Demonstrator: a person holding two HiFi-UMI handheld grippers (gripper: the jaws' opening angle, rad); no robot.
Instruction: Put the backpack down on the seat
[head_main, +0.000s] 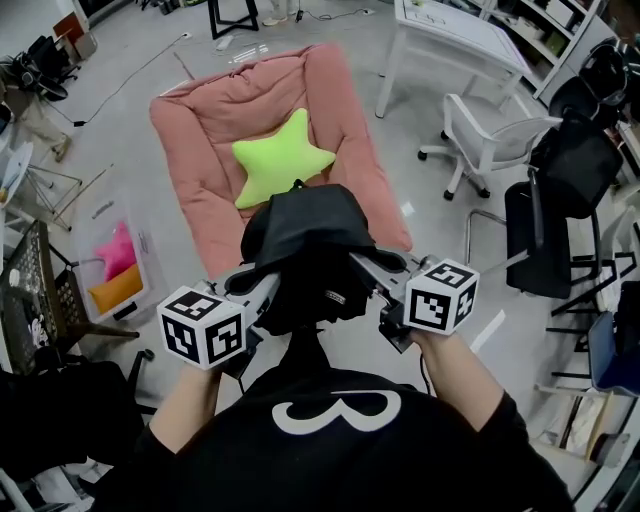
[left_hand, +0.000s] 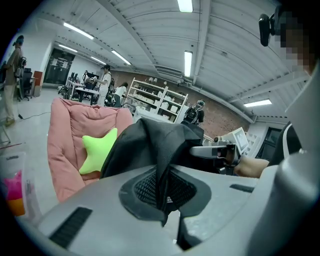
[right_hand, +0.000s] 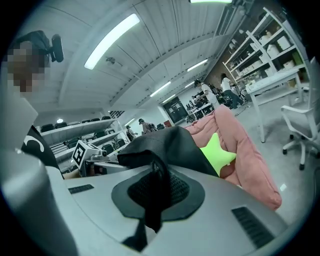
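Note:
A black backpack (head_main: 305, 250) hangs in the air between my two grippers, just in front of the pink padded seat (head_main: 215, 130). My left gripper (head_main: 265, 290) is shut on a strap of the backpack (left_hand: 162, 165) at its left side. My right gripper (head_main: 365, 270) is shut on black fabric of the backpack (right_hand: 155, 185) at its right side. A lime-green star cushion (head_main: 282, 157) lies in the middle of the seat; the same star cushion (left_hand: 97, 149) shows beyond the bag, and the star cushion (right_hand: 217, 152) peeks out beside it. The bag's lower part is hidden by my arms.
A clear bin (head_main: 115, 265) with pink and orange items stands left of the seat. A white office chair (head_main: 485, 140) and a white table (head_main: 455, 40) are at the right, black chairs (head_main: 560, 200) further right. Cables cross the floor behind the seat.

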